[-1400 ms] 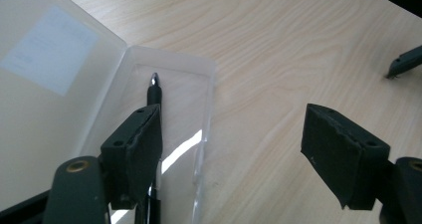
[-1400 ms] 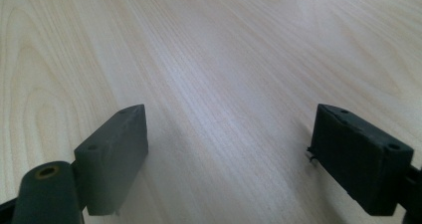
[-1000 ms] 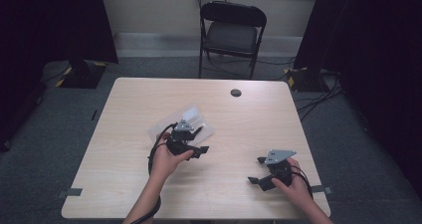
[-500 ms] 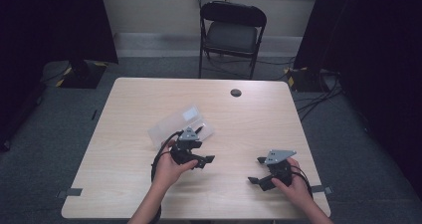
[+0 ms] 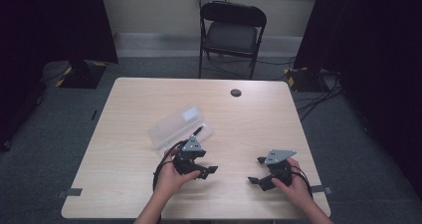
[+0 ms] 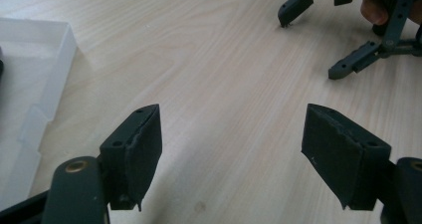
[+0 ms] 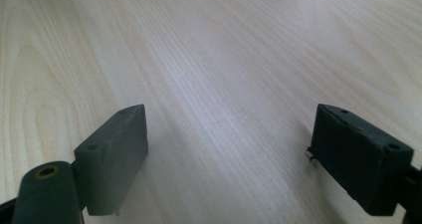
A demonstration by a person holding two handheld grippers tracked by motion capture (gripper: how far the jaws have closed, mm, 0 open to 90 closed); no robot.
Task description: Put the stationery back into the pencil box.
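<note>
Case [image 5: 175, 126] contents unclear; my left gripper [image 6: 231, 152] and right gripper [image 7: 231, 157] both gape empty, bare table [image 5: 259, 119] between

Bare bench [image 5: 124, 149] lies open between my two claws and all along the far side. The clear plastic case [image 5: 176, 127], just beyond my left claw [image 5: 206, 169], is the one obstacle.

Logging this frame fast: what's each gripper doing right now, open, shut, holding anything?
Left gripper: open, jaws wide apart over the pale wooden table, holding nothing.
Right gripper: open, jaws wide apart, holding nothing.
</note>
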